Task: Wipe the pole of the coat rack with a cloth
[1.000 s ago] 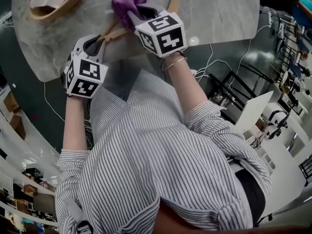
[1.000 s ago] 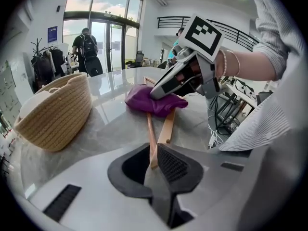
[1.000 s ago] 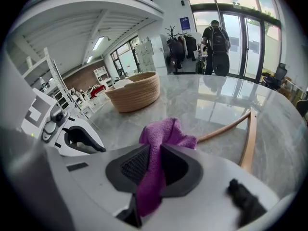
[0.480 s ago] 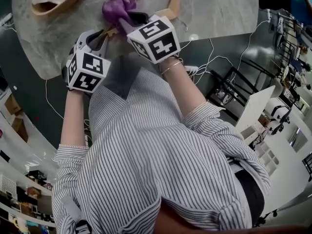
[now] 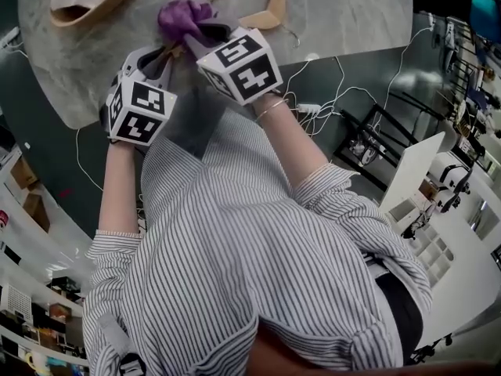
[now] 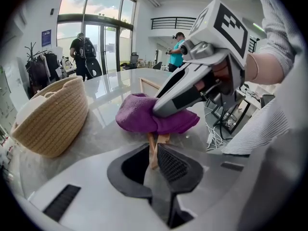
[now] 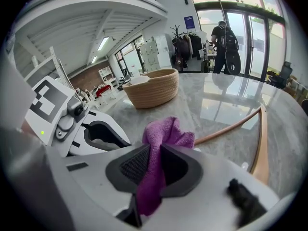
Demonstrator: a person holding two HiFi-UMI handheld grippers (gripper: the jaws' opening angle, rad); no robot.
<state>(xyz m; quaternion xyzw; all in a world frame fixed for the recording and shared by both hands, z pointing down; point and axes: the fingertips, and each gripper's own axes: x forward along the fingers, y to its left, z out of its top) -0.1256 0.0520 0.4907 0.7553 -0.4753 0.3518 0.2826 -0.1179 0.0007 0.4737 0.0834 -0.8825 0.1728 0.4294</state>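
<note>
Currently right gripper (image 7: 153, 154) jaws clenched on purple cloth (image 7: 166, 134), pressed onto wooden pole (image 7: 230, 127) lying on bench (image 7: 219, 102), right of basket (image 6: 53, 119). Left gripper (image 6: 153, 150) jaws clamp same pole, also right of basket.

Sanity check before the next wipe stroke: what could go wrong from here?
1. The left gripper pinches only the thin wooden pole, apparently near its end; a hard stroke may twist it or pull it loose.
2. The right gripper, shut on the bunched purple cloth, sits right beside the left gripper; the two could knock together.
3. Bunched like this, the cloth may wipe only part of the pole.
</note>
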